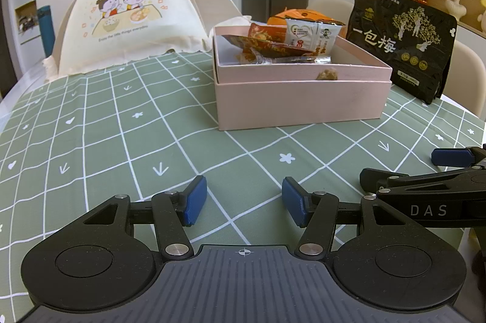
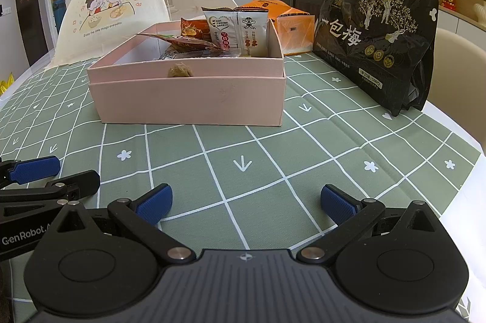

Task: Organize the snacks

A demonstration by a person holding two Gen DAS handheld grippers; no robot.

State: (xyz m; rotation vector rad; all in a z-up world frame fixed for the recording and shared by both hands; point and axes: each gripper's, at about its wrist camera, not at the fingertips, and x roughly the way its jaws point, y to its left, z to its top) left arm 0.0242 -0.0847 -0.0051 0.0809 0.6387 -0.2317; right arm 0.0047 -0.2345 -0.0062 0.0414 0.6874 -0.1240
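A pink box [image 1: 300,101] [image 2: 191,98] stands on the green checked tablecloth [image 1: 121,146] [image 2: 303,159]. Inside it lie several snack packets: a white packet [image 1: 313,36] [image 2: 237,31] standing upright, and red-orange wrappers [image 1: 267,46] [image 2: 188,42]. A small brown lump [image 1: 327,75] [image 2: 179,70] rests at the box's front rim. My left gripper [image 1: 244,201] hovers open over the cloth well in front of the box, with nothing between its blue pads. My right gripper [image 2: 246,203] is open wider, also holding nothing. Each gripper shows at the edge of the other's view.
A large black snack bag [image 1: 401,43] [image 2: 376,37] stands upright right of the box. An orange package [image 2: 288,25] [image 1: 303,14] sits behind the box. A mesh food cover [image 1: 127,19] [image 2: 115,10] with a cartoon print stands at the back left. Chairs and shelves lie beyond.
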